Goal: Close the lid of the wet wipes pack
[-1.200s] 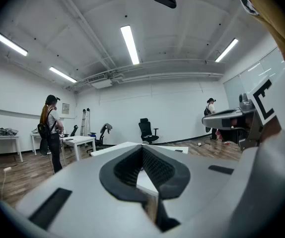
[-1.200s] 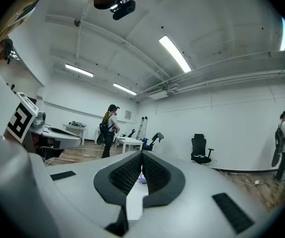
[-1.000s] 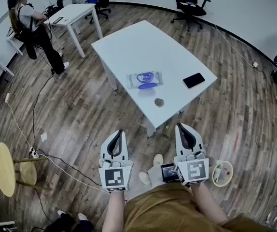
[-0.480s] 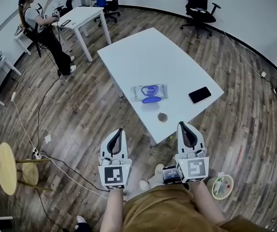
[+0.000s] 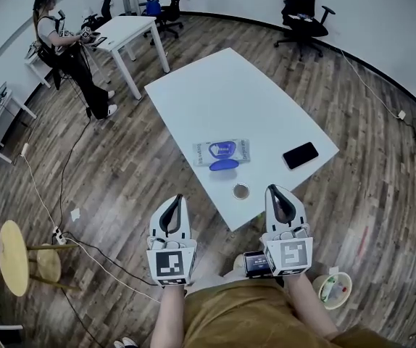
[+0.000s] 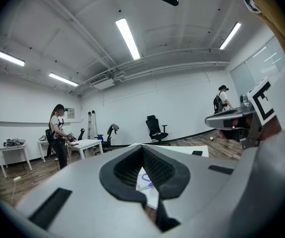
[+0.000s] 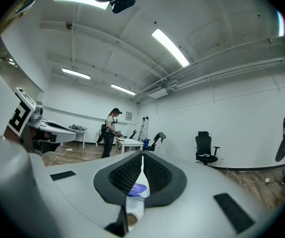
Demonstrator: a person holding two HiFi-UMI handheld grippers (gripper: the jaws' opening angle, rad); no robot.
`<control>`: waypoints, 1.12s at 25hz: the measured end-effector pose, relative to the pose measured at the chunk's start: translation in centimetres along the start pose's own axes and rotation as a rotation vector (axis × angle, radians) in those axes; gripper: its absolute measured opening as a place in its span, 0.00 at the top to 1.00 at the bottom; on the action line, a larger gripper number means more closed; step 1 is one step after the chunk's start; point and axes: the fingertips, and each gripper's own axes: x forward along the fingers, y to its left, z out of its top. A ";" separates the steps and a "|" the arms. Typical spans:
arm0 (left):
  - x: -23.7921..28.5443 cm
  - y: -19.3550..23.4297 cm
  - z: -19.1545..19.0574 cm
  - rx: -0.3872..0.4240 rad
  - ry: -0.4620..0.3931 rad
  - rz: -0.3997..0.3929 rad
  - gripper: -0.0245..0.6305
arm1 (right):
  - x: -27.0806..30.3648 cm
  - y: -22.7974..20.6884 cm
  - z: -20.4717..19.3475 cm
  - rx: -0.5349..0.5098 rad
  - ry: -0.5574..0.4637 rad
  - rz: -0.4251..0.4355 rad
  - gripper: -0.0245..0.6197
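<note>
The wet wipes pack (image 5: pixel 222 152) lies flat near the front of the white table (image 5: pixel 237 100), and its blue lid (image 5: pixel 224 165) is flipped open toward me. My left gripper (image 5: pixel 175 200) and right gripper (image 5: pixel 277 192) are both shut and hold nothing. They hover over the floor short of the table's near corner, well apart from the pack. In the left gripper view the left gripper (image 6: pixel 142 148) points at the pack (image 6: pixel 146 181), which shows in the slit between the pads. In the right gripper view the right gripper (image 7: pixel 142 155) frames the blue lid (image 7: pixel 138 188).
A black phone (image 5: pixel 300 155) lies right of the pack, and a small round object (image 5: pixel 241 191) sits near the table's front corner. On the floor are a yellow stool (image 5: pixel 9 256), cables (image 5: pixel 85 249) and a bowl (image 5: pixel 335 288). A person (image 5: pixel 67 56) stands by a far table (image 5: pixel 132 27).
The table and pack have drawn nearer in the head view and slid down the frame. Both grippers stay shut in the same pose in front of me.
</note>
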 end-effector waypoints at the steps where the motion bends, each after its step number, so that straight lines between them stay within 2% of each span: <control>1: 0.2 -0.2 0.0 0.001 0.002 0.000 0.97 | 0.2 0.0 -0.1 -0.001 0.000 0.006 0.95; 8: 1.3 -0.3 -0.8 -0.010 0.022 -0.003 0.97 | 0.9 0.2 -1.2 0.004 0.027 0.029 0.95; 21: 5.8 0.3 -1.5 -0.038 0.025 -0.062 0.97 | 3.9 -0.7 -2.4 -0.002 0.084 0.006 0.95; 28: 8.6 1.6 -2.1 -0.040 0.042 -0.099 0.97 | 6.3 -0.7 -2.1 0.007 0.070 -0.022 0.95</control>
